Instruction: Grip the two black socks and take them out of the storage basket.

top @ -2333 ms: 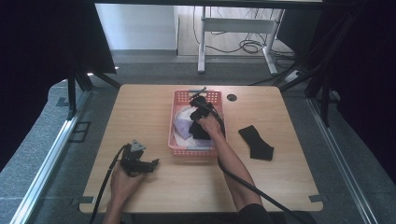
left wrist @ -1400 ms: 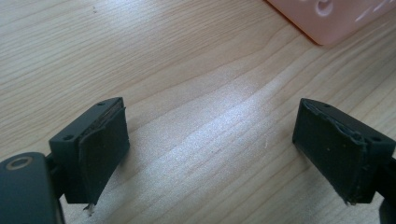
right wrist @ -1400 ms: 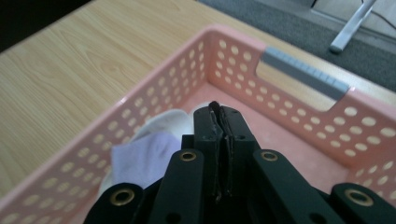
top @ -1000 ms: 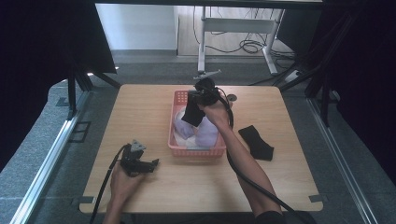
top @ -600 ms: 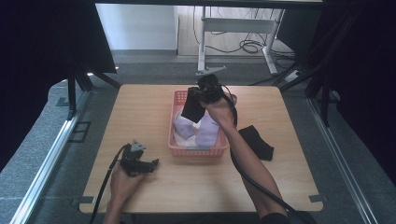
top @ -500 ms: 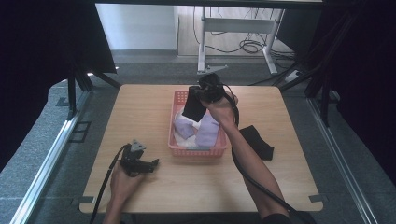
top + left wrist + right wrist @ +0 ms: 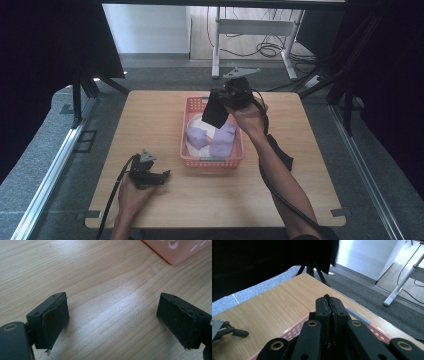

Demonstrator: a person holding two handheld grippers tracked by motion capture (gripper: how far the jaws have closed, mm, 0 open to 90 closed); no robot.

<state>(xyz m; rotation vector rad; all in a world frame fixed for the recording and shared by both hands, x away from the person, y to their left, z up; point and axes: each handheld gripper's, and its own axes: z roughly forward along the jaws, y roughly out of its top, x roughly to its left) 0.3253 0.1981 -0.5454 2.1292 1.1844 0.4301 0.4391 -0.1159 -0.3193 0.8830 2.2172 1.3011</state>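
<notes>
Right gripper [image 7: 223,100]: jaws clenched on a flat black fabric piece [image 7: 215,111], now lifted clear above the pink perforated plastic basket [image 7: 210,160], so extraction looks under way | Left gripper [image 7: 159,175]: jaws released, empty, resting on the wooden table [image 7: 150,115] left of basket.

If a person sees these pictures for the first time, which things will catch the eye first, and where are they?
First is the black cloth that hangs from the right gripper, lifted above the far end of the pink basket in the middle of the table. Inside the basket lie pale purple cloths. The left gripper rests open near the front left of the table, and another black cloth lies right of the basket.
</notes>
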